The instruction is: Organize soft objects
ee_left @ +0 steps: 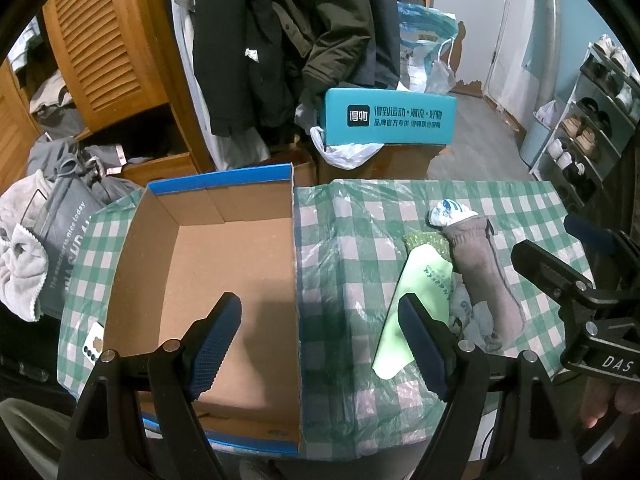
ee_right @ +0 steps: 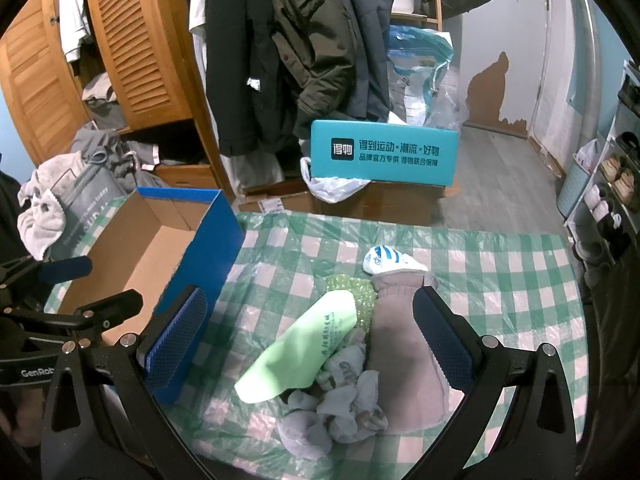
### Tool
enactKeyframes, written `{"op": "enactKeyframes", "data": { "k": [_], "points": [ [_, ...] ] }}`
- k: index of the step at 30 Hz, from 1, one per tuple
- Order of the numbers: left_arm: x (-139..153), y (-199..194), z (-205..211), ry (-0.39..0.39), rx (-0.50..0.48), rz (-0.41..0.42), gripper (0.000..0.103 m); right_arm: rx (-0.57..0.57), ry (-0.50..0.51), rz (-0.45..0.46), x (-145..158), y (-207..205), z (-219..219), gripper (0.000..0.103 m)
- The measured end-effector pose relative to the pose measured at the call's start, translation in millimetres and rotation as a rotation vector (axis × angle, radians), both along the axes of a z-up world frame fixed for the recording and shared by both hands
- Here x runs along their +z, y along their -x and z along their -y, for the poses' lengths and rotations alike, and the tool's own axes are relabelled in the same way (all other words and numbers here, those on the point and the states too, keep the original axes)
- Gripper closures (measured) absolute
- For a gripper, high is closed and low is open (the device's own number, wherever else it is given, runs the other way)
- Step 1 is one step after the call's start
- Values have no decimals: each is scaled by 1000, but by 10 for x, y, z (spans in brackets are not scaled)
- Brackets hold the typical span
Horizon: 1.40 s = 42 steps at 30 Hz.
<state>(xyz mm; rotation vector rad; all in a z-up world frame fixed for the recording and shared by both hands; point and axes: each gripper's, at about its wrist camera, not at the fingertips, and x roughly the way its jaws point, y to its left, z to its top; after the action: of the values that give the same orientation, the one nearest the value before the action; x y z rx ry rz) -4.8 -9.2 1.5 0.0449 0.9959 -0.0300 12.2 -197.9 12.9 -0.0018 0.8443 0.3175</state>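
Observation:
An open cardboard box [ee_left: 224,264] with blue outer walls stands on the left of the checked tablecloth; it shows empty [ee_right: 132,248]. Right of it lies a pile of soft things: a light green pouch [ee_left: 416,300] [ee_right: 304,348], a brown-grey sock [ee_left: 488,276] [ee_right: 404,340], a white sock with blue stripes [ee_left: 450,212] [ee_right: 386,262], a green knitted piece [ee_left: 430,240] [ee_right: 356,292] and crumpled grey socks [ee_right: 340,400]. My left gripper [ee_left: 320,344] is open, hovering over the box's right wall. My right gripper [ee_right: 310,340] is open above the pile, holding nothing.
The green-and-white checked cloth [ee_left: 352,248] covers the table under plastic film. A teal shoebox [ee_left: 388,118] sits behind the table on cardboard boxes. Hanging coats [ee_left: 280,40], a wooden wardrobe [ee_left: 108,48], clothes at left and a shoe rack [ee_left: 588,128] at right surround it. A phone [ee_left: 94,344] lies left of the box.

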Motion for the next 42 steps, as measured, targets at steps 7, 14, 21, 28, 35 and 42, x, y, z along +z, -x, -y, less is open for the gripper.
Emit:
{"op": "enactKeyframes", "data": {
  "k": [7,14,21,28,35,42],
  "points": [
    [-5,-4,4,0,1,-1,21,-1,-1,-1,3,-2,3,1],
    [-11,5,7,-1,0,-2,21,-1,-1,-2,4,-2,15,1],
    [-51,41,9,-6,-6,-7,21,-1,-2,-3,3,-2,27,1],
    [-63,57,14,-6,-5,-8,21,-2,-3,-3,6,-4,28,1],
    [-61,45,21,-7,-9,-11,21,-3,-1,-4,4,-6,45,1],
    [-82,60,34,-9,-10,-13,21,-5,0,-6,16,-12,52,1]
  ]
}}
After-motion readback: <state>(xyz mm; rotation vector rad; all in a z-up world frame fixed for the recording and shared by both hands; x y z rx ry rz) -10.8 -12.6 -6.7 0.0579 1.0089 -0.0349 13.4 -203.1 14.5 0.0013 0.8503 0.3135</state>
